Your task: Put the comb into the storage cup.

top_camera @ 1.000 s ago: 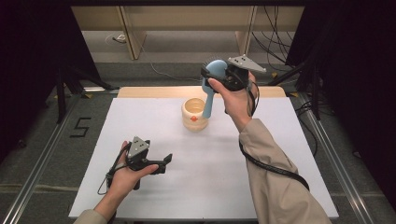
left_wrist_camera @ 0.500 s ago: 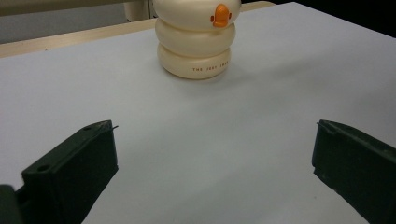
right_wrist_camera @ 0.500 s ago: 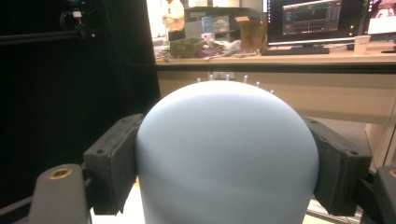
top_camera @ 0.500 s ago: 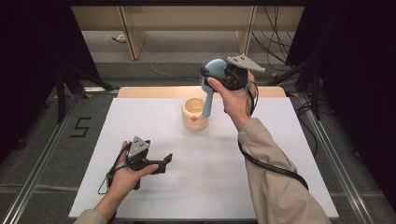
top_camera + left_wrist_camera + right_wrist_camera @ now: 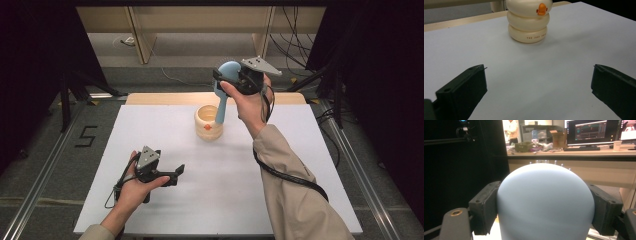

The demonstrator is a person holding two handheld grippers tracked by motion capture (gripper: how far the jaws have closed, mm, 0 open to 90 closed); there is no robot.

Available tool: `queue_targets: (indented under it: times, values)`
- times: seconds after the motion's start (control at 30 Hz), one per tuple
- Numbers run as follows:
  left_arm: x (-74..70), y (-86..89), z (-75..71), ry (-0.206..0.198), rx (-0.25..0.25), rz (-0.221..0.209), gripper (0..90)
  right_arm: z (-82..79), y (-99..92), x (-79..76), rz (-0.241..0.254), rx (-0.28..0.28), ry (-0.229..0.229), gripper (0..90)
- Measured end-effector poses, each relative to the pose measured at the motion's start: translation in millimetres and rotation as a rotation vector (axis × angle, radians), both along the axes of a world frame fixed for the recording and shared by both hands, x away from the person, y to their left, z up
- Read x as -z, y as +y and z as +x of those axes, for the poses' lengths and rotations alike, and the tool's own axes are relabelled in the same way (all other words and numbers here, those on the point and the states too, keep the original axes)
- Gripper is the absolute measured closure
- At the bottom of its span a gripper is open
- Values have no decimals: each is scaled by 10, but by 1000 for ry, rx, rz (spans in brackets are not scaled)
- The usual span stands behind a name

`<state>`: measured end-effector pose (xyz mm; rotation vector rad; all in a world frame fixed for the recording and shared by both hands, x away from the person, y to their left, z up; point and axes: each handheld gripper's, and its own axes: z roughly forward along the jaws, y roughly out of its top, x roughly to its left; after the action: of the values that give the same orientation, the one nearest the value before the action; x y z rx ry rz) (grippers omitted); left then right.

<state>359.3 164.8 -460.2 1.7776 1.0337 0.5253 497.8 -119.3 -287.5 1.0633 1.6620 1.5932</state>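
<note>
Pale blue, smooth, matte: brush (image 5: 226, 85), rounded head uppermost, handle pointing down into the cup. Head clamped between the jaws of the right gripper (image 5: 225, 80), which is raised above the far middle of the surface; in the right gripper view the blue dome (image 5: 545, 202) sits between both black pads, each pressed to its side, with short white bristle tips showing over its top edge.

Cream cup (image 5: 208, 122), ribbed in three stacked rings, small orange duck-bill mark on the front, line of small dark lettering on the lowest ring. Stands upright on the far middle of the surface, directly below the right gripper. The lower end of the brush handle is at the cup's mouth; whether it touches the rim cannot be told. In the left gripper view the cup (image 5: 527, 23) stands well ahead of the jaws.

White surface (image 5: 300, 150), matte, with a light wooden strip along its far edge.

Left gripper (image 5: 175, 173), black, grey three-cornered plate on top, held low over the near left of the surface, well apart from the cup. Jaws wide apart, nothing between them.
</note>
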Motion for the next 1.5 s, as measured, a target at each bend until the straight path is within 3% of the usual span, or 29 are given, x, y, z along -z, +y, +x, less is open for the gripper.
queue_targets:
  times: [1.5]
  values:
    - [-3,3,1,-2,0,-2,0,76,123,-7,1,8,-32,216]
